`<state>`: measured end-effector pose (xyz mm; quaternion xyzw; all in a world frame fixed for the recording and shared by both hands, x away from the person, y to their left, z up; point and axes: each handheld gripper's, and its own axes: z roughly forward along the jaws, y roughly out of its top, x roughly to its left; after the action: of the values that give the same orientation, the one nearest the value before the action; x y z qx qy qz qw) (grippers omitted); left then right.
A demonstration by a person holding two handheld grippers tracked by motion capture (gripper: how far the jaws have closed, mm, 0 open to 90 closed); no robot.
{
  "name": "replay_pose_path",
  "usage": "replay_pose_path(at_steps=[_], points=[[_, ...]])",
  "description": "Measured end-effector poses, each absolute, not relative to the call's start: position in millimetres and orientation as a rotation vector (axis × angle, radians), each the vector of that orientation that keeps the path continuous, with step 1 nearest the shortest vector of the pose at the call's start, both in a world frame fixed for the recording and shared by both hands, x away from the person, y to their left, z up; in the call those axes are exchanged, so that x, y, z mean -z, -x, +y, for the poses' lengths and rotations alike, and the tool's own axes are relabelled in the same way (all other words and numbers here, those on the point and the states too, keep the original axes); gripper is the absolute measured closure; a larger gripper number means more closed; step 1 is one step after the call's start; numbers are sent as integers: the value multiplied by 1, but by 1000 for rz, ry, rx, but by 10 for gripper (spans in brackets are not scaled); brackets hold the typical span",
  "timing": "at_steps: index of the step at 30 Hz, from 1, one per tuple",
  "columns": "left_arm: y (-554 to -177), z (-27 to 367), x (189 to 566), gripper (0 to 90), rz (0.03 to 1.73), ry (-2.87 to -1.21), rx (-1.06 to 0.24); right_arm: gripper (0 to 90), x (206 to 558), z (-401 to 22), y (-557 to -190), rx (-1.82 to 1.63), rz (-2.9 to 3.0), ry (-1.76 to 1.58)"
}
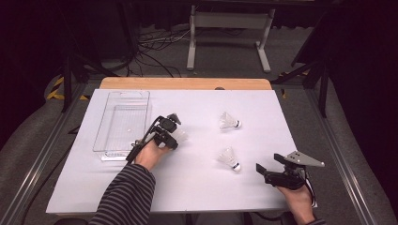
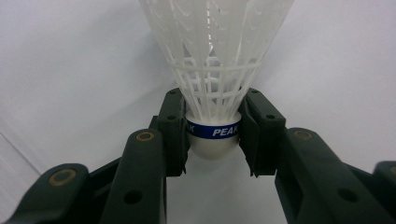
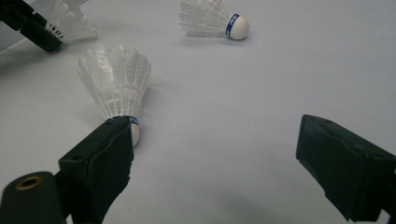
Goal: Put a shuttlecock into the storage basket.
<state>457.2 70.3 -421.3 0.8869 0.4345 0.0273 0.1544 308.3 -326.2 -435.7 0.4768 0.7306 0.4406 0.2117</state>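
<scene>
While the right gripper [image 1: 266, 167] rests near the table's front right corner with its jaws spread wide and nothing between them, the left gripper [image 1: 174, 135] has its two black pads pressed against the cork base of a white plastic shuttlecock [image 2: 214, 70], right at the blue band. That shuttlecock lies on the white table [image 1: 197, 187] just beside the clear plastic tray [image 1: 123, 123], its skirt pointing away from the hand. Two more lie on the sheet, well apart from the left gripper: a near shuttlecock [image 1: 229, 158] just ahead of the right gripper's left jaw, and a far shuttlecock [image 1: 229, 122] beyond it toward the table's back edge. A striped sleeve [image 1: 126, 197] leads to the left hand [image 1: 152, 154].
</scene>
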Motion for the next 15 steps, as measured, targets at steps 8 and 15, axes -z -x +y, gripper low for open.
replay_pose_path(at_steps=[8, 15], points=[[-454, 73, 415, 649, 1215, -2545, -91, 118, 436, -326, -308, -1221, 2030, -1324], [-449, 74, 410, 649, 1189, -2539, -95, 118, 436, -326, -308, -1221, 2031, -1324]])
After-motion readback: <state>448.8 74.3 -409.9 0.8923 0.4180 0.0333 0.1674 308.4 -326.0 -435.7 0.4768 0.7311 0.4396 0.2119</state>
